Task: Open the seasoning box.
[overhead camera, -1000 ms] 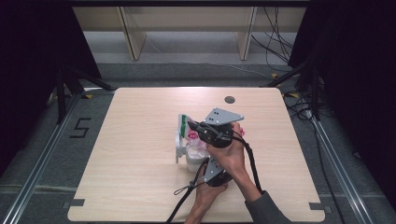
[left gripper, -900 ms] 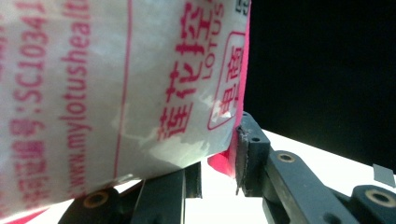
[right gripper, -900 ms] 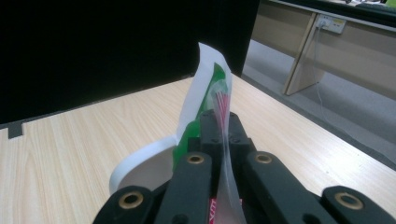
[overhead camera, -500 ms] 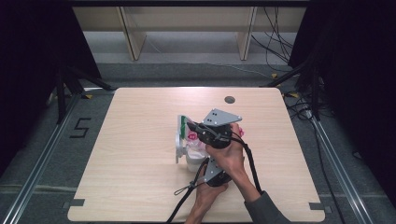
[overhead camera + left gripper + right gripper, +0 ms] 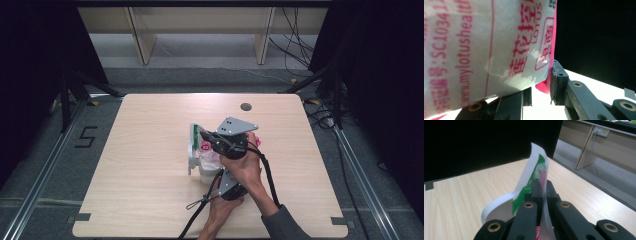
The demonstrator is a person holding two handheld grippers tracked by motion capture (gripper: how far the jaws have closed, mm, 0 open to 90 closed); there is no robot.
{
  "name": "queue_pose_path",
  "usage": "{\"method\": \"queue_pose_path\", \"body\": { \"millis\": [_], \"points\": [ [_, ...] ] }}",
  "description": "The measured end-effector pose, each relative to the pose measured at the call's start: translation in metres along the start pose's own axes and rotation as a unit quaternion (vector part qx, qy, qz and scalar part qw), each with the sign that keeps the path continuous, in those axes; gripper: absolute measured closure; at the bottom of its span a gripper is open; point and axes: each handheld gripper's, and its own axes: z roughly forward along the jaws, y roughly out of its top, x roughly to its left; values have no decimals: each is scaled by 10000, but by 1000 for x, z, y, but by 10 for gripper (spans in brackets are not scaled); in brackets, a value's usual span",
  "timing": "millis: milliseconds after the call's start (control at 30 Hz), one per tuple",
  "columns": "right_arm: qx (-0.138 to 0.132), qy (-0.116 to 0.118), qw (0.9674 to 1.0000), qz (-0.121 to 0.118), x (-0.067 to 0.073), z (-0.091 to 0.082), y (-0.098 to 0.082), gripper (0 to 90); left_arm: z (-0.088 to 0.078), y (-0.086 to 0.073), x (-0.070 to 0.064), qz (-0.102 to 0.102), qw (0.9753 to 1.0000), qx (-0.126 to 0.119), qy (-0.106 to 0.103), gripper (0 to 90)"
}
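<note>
**Soft Packet, Thin Film: Grip the Edges, Not the Middle**

While you hold the packet [image 5: 204, 152] near the middle of the desk [image 5: 140, 175], treat it as a light, limp thing: white plastic film with pink print, and what looks like a soft fill inside, though the contents cannot be made out. Your left tool [image 5: 541, 96] has its jaws partly closed around the packet's lower corner, the right-hand pad against the pink edge, with the printed film [image 5: 486, 50] bulging above. Your right tool [image 5: 543, 192] is closed flat on a thin sheet of the film, next to the green-and-white flap [image 5: 534, 170] that curls up stiffly in front of it.

Film like this is probably slick, and it stretches before it tears, so a pinch on a single layer may slip or rip unevenly. Take hold at the sealed seam or a folded edge, where the layers are doubled. Keep the body of the packet supported from below, since it sags when lifted by one corner. Nothing here seems fragile.
</note>
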Motion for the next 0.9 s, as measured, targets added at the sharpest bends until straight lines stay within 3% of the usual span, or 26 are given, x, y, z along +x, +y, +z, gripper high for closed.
{"method": "queue_pose_path", "body": {
  "millis": [33,67,100,200,233,267,300,333,367,400,433,533,633,667,767,800,833,900],
  "points": [
    [50,-30,10000,26,1,-2,1,900,1,0,0,-21,9999,-133,-70,743],
    [14,-7,10000,13,2,-3,3,900,5,1,-4,-328,9986,-399,-133,743],
    [23,-29,10000,6,3,-4,3,900,1,0,1,-5,9999,-105,-69,743],
    [2,-55,10000,22,0,0,0,900,-1,0,0,24,10000,70,12,743],
    [-1,-69,9999,-98,-1,-1,1,900,1,0,1,-3,10000,-62,-60,743],
    [1,-27,10000,61,1,-2,1,900,2,0,0,-16,9999,-114,-65,743],
    [-26,-78,10000,-17,1,-3,2,900,1,0,0,-11,9999,-104,-66,743],
    [-39,-77,10000,26,1,-2,2,900,4,0,-3,-203,9994,-257,-125,743],
    [0,-36,10000,39,1,-2,2,900,-2,1,3,189,9997,159,-20,743],
    [21,-17,10000,52,1,-1,1,900,-2,1,3,205,9996,184,2,743],
    [-20,-41,10000,40,0,-1,1,900,0,0,3,173,9998,69,-67,743],
    [9,-14,9999,106,1,-2,1,900,-2,1,2,215,9995,229,9,743],
    [35,51,9999,119,2,-2,1,900,-2,1,3,194,9997,141,-29,743],
    [-6,-1,10000,14,1,-2,1,900,1,0,1,16,10000,-67,-58,743],
    [-11,22,10000,30,0,0,0,900,0,0,1,13,10000,4,-13,743],
    [-49,-49,9999,-96,-1,-1,1,900,-1,0,1,14,10000,13,0,743],
    [-15,8,10000,78,1,-1,1,900,1,0,1,0,9999,-100,-53,743],
    [1,14,10000,22,2,-2,2,900,1,-1,1,-4,9999,-97,-40,743]
  ]
}}
